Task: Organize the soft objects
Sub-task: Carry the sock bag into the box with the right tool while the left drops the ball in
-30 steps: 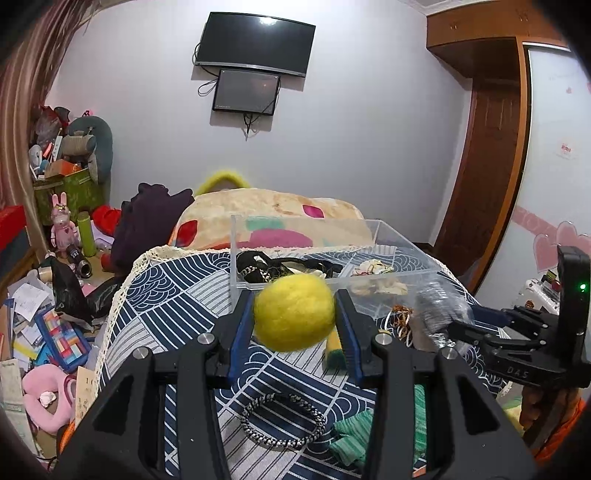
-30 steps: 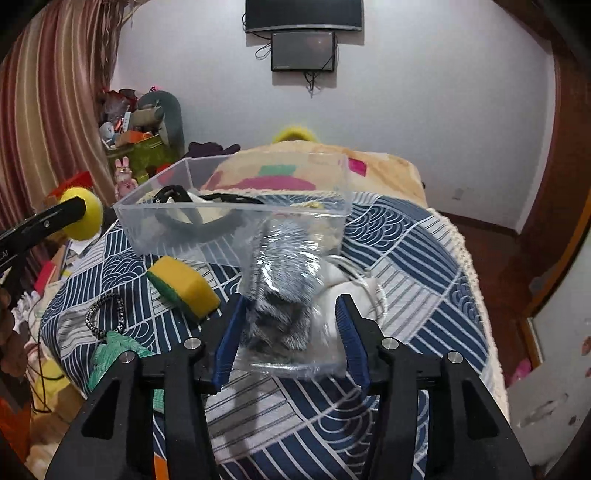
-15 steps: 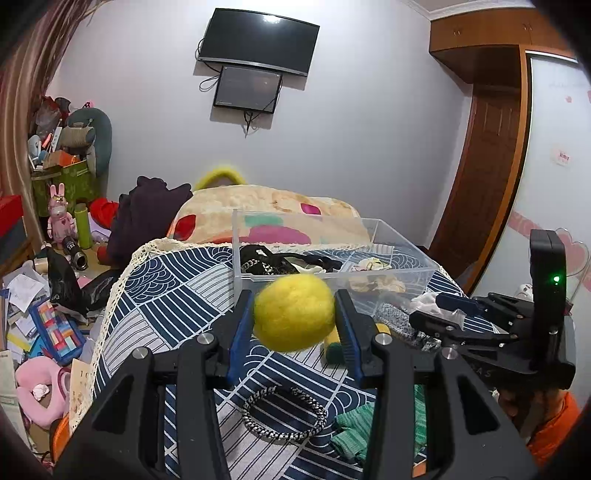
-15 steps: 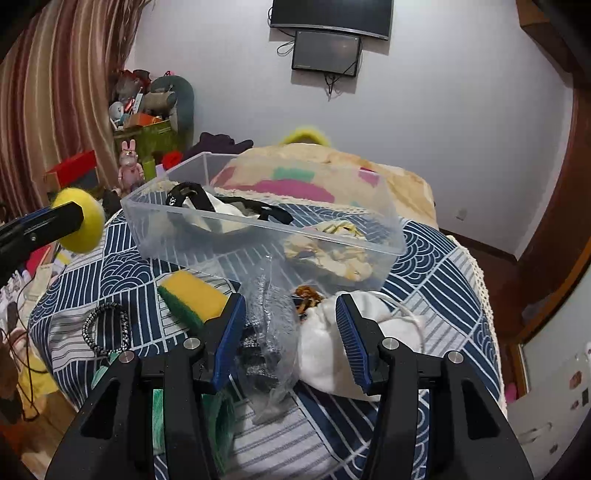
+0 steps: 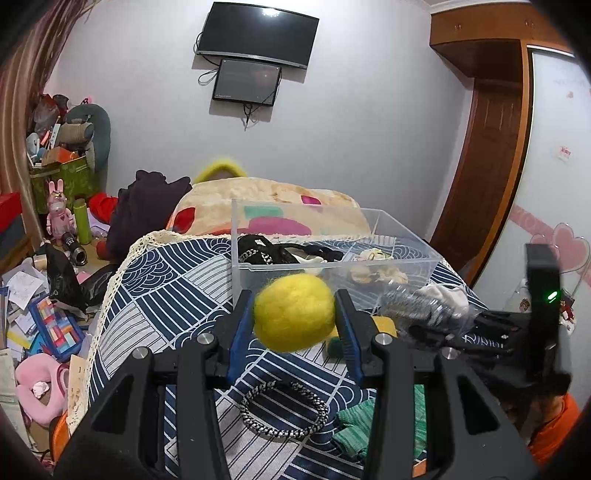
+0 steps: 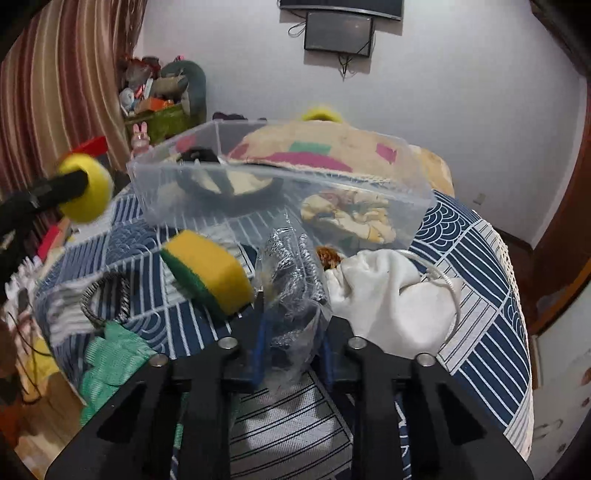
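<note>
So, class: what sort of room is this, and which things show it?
Most likely a lived-in bedroom: a bed with a patterned cover, a wall-mounted TV, and stuffed toys piled in the corner.

left tool point(image 5: 294, 320): clamped on yellow ball point(image 5: 294, 317), raised; right tool point(image 6: 291, 341): pinching plastic bag point(image 6: 291, 295), low

A bed covered by a navy and white wave-patterned bedspread point(image 6: 476, 258) carries everything. Directly on it sit a clear plastic bin point(image 6: 369, 192), a yellow and green sponge point(image 6: 207, 269) just in front of the bin, a white drawstring pouch point(image 6: 391, 295), a braided black and white loop point(image 5: 284, 413), and a green knitted cloth point(image 6: 110, 362) near the front edge
</note>
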Motion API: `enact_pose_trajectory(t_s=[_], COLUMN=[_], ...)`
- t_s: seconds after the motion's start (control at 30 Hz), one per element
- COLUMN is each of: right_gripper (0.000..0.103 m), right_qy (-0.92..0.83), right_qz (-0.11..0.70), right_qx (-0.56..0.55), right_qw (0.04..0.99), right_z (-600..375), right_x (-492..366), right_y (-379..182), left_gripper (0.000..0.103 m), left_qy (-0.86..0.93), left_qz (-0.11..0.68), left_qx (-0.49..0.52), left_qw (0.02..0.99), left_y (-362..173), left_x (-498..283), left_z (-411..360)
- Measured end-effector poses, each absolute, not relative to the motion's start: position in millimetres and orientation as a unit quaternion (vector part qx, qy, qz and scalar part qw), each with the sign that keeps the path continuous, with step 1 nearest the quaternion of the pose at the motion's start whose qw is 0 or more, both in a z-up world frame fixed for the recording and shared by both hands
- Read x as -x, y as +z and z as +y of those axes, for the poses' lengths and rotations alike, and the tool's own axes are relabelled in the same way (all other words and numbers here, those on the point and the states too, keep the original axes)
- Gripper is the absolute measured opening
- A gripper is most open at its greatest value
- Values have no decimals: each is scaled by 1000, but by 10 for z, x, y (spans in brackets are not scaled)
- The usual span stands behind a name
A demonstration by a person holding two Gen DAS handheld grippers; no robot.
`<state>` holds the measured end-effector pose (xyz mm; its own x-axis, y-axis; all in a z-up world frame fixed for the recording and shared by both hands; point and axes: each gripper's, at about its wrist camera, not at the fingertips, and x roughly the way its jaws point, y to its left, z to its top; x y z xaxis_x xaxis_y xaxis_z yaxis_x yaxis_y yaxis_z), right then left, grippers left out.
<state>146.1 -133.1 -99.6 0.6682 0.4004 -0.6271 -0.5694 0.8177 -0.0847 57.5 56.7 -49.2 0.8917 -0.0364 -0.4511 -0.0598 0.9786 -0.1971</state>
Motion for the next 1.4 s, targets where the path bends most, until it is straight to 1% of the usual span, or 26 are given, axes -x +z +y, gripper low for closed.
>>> enact_pose_trajectory(t_s=[0.4, 0.6, 0.73, 1.0, 1.1, 1.4], right_gripper=[18, 18, 18, 18, 18, 18], right_qy=[291, 291, 289, 290, 290, 284], right_qz=[218, 197, 202, 251, 269, 288], right_qx=[84, 67, 64, 62, 67, 101], right_qw=[928, 934, 934, 921, 916, 909], right_z=[-1517, -1447, -1386, -1230, -1174, -1105], right_x=[-1371, -1570, -1775, -2122, -2171, -2192], right_y=[-335, -210, -205, -400, -483, -594], left_gripper=[43, 43, 43, 43, 43, 43], left_qy=[-4, -17, -25, -29, -35, -36], left_qz=[241, 246, 258, 293, 307, 341], left_qx=[98, 99, 88, 63, 59, 48], left_qw=[966, 964, 962, 954, 949, 938], left_y=[-371, -257, -238, -361, -422, -577], left_x=[-850, -1150, -1370, -1787, -1900, -2116], left_z=[565, 576, 532, 399, 358, 266])
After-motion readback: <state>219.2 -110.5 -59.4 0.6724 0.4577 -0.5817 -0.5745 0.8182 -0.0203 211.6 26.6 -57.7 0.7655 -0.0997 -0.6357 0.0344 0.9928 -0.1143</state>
